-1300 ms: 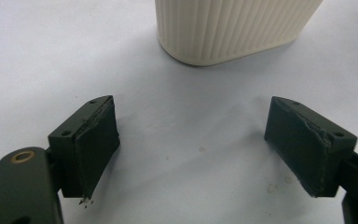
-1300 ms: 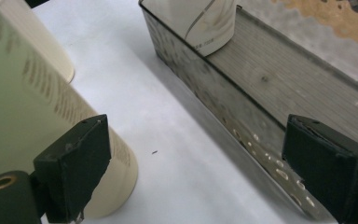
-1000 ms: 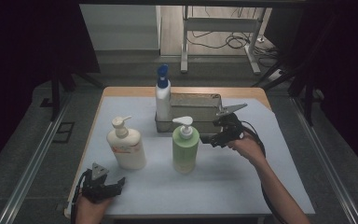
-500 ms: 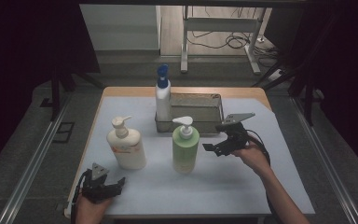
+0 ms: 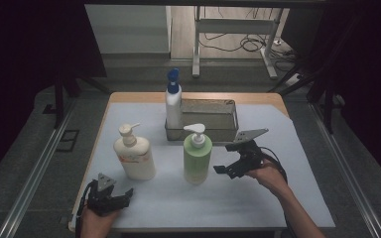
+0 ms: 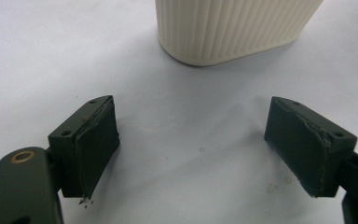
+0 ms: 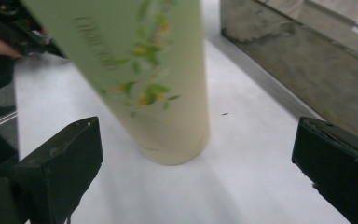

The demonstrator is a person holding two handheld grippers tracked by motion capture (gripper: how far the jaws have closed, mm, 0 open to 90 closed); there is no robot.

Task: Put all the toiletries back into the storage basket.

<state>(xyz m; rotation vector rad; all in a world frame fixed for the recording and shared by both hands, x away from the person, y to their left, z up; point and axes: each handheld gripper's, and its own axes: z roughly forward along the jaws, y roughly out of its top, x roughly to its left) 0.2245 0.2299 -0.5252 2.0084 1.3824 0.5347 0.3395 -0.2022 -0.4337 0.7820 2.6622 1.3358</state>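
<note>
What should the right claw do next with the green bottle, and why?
Probably slide the right claw forward so its open jaws pass around the light green pump bottle, then close. The jaws stand wide apart, the bottle stands upright on the white table cover just ahead of them, and nothing is gripped yet.

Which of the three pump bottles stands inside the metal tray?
The white bottle with the blue pump, in the tray's left end; the cream and green bottles stand in front on the table.

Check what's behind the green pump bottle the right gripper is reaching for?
Behind the green pump bottle stands the grey metal rectangular tray, with a white blue-capped bottle at its left end. The tray's front wall is partly covered by the pump; its floor looks bare.
</note>
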